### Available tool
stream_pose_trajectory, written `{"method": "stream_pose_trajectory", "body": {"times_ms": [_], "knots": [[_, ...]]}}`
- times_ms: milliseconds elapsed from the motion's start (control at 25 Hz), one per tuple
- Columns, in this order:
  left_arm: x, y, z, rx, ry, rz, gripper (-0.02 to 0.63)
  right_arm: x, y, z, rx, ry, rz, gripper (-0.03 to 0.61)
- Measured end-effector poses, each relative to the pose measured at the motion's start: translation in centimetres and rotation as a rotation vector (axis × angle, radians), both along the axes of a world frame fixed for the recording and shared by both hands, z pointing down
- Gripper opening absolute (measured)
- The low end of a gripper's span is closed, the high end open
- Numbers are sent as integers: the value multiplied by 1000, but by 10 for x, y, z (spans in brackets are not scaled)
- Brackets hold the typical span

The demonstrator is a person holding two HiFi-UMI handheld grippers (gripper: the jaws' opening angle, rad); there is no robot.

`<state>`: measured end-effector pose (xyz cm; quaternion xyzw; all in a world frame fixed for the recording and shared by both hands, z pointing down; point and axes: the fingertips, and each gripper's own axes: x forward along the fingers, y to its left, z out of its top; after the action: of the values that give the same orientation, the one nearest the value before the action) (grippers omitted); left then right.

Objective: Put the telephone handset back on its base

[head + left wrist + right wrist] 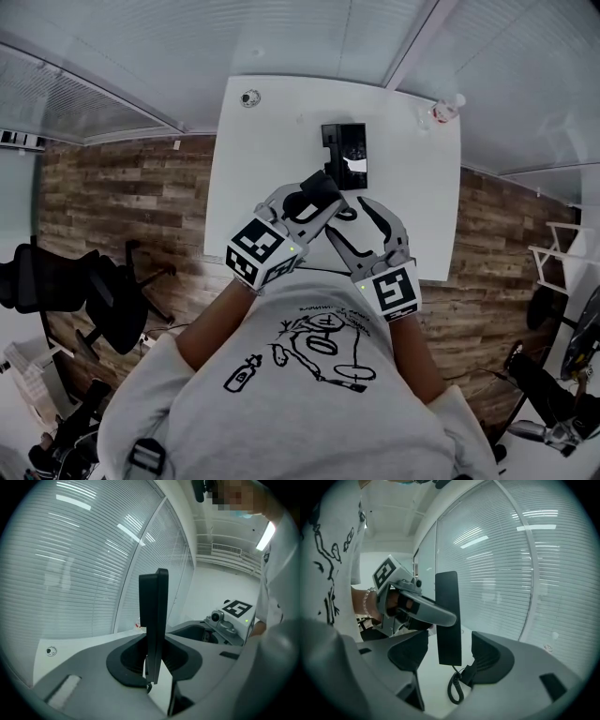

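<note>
The white table stretches out ahead of you. The black telephone base sits toward its far edge, its cradle empty.

You have the handset lifted off the table, close to your chest and short of the base, standing upright between both tools. Your left tongs are clenched on it, with the pads pressing its two narrow sides near the lower end. Your right tongs are released. The handset stands in their gap, but light shows on each side of it and neither pad touches, so the left tool alone carries it.

The handset looks like rigid, smooth plastic. It is probably light and won't give under the pads, but it may twist or slide if you squeeze only one end. A hold nearer the middle of the bar would likely steady it and leave both ends free to drop into the cradle.

The coiled cord hangs from the handset's lower end and loops by the right pad. Expect a springy tug from it, and keep it out from under the handset as you lower.
</note>
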<state>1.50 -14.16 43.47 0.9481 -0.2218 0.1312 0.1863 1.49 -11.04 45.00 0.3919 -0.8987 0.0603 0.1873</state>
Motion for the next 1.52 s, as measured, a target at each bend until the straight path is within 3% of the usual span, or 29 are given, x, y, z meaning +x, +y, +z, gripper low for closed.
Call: {"method": "stream_pose_trajectory", "body": {"times_ms": [480,560,840,1520], "knots": [[14,12,-5,-41,32,46,74,-3,-5,23,9,51,24,250],[15,13,-2,-53,33,49,74,-2,-6,26,11,53,29,206],[18,9,10,-92,27,80,75,1,-7,38,-43,30,63,199],[17,-3,30,-21,37,-1,81,5,-15,60,-149,-34,177,196]]}}
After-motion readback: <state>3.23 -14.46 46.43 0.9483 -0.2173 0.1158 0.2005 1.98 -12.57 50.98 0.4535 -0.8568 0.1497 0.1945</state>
